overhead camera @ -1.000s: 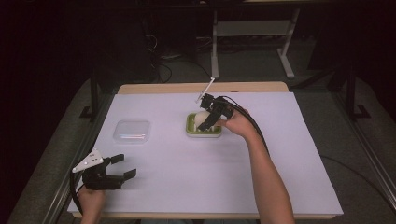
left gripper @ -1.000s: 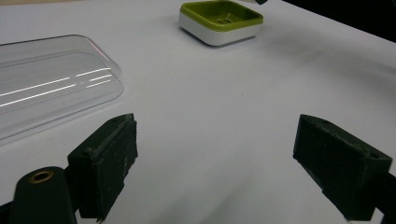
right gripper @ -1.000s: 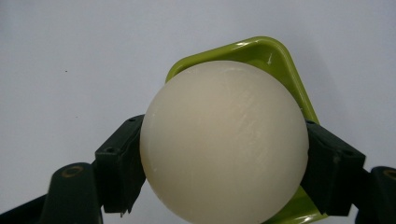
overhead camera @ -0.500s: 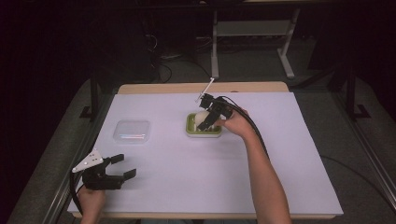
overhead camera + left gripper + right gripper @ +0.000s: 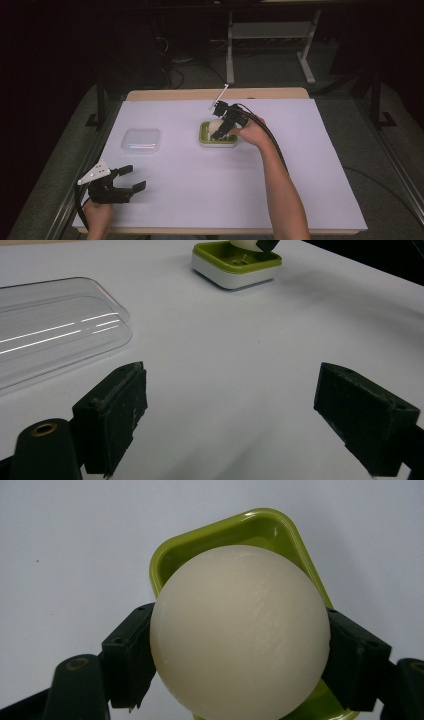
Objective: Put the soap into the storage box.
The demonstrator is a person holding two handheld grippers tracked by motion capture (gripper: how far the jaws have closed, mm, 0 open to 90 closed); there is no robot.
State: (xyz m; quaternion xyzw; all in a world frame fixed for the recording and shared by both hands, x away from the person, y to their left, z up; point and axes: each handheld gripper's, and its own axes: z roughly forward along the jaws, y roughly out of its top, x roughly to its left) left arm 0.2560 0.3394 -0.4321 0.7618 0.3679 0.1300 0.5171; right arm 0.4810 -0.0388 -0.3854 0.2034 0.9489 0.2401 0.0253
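White paper covers the worktop [image 5: 200, 200], and at its near left corner the person's left hand [image 5: 97, 217] holds the left gripper [image 5: 131, 179] low over the sheet. Its fingers [image 5: 116, 412] stand wide apart with nothing between them; in the left gripper view bare paper lies between the two black pads. Just beyond that gripper, a little farther in on the left side, a clear plastic lid [image 5: 141, 140] lies flat on the paper, apart from everything else. In the left gripper view its rounded edge [image 5: 60, 325] catches streaks of light.

Farther in, near the middle of the worktop, stands a small green dish [image 5: 218, 140] with a white base. The person's right forearm reaches from the near edge up to it, and the right hand [image 5: 252, 134] holds the right gripper [image 5: 220, 128] tilted down over the dish. Its fingers [image 5: 127, 660] are clamped on a pale cream ball [image 5: 240, 630], one pad pressing each side. The ball sits directly above the dish's hollow [image 5: 240, 532]; whether it touches the bottom cannot be told. In the high view the ball [image 5: 218, 126] shows as a light patch at the dish's middle. A black cable [image 5: 272, 142] trails from this gripper back along the forearm.
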